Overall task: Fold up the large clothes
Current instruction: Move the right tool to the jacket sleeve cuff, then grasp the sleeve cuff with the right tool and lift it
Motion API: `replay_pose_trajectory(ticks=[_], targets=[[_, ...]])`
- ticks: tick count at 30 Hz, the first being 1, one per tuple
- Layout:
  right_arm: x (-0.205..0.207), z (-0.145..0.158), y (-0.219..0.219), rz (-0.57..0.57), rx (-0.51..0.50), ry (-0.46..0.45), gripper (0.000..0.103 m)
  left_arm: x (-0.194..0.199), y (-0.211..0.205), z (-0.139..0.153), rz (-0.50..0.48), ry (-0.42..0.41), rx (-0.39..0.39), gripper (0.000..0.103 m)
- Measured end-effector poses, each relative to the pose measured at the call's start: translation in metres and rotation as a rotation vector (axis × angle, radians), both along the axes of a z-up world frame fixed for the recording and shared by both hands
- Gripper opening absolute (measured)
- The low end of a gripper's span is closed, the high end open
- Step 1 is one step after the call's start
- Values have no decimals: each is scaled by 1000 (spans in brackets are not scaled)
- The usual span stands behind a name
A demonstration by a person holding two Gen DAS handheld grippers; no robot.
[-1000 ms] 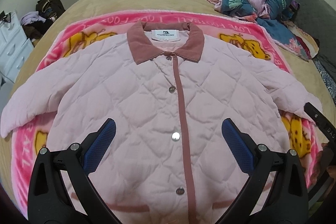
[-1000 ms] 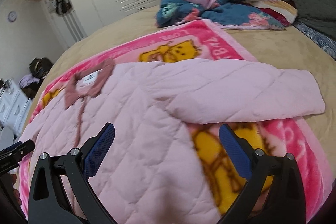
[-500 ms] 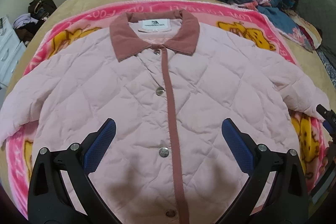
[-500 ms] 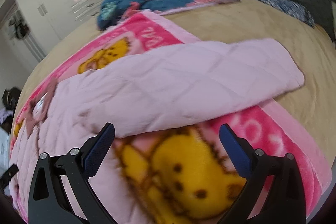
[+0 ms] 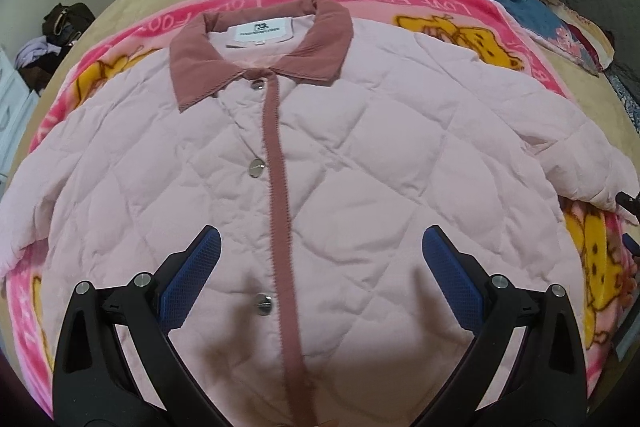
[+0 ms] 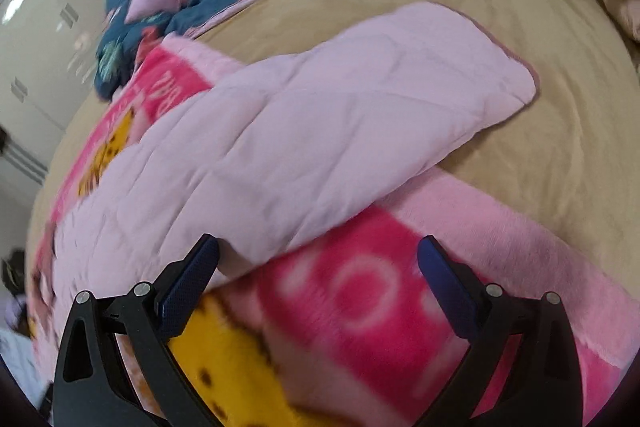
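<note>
The pale pink quilted jacket with a dusty-rose collar (image 5: 344, 163) runs under the left claw (image 5: 320, 263), so its hem is cut off by the lower edge of the left wrist view. Small print on its white neck label (image 5: 262, 33) is too small to read. The right wrist view is motion-blurred: lettering on the pink cartoon-print fleece blanket (image 6: 360, 299) cannot be read there. That blanket's near edge, toward the bed's foot, lies hidden behind the right claw (image 6: 318, 267).
</note>
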State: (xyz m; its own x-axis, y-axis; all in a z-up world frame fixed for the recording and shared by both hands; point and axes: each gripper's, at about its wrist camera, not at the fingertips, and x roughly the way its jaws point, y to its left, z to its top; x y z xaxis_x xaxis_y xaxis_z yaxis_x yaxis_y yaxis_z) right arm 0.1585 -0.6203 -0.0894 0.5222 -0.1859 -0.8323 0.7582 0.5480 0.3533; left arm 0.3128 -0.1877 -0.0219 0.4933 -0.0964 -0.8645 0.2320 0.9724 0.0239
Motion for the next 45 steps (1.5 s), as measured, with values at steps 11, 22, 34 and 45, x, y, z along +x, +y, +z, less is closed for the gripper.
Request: replay_pose_trajectory(ticks=[11, 22, 34, 45], targets=[[-1, -17, -79, -194, 62, -67, 97, 1, -4, 8, -15, 17, 16, 95], [15, 50, -74, -72, -63, -245, 21, -6, 39, 33, 43, 0, -16, 95], [64, 175, 36, 215, -304, -481, 18, -3, 106, 68, 120, -56, -69, 95], [101, 215, 108, 359, -339, -564, 18, -12, 156, 76, 189, -83, -101, 95]])
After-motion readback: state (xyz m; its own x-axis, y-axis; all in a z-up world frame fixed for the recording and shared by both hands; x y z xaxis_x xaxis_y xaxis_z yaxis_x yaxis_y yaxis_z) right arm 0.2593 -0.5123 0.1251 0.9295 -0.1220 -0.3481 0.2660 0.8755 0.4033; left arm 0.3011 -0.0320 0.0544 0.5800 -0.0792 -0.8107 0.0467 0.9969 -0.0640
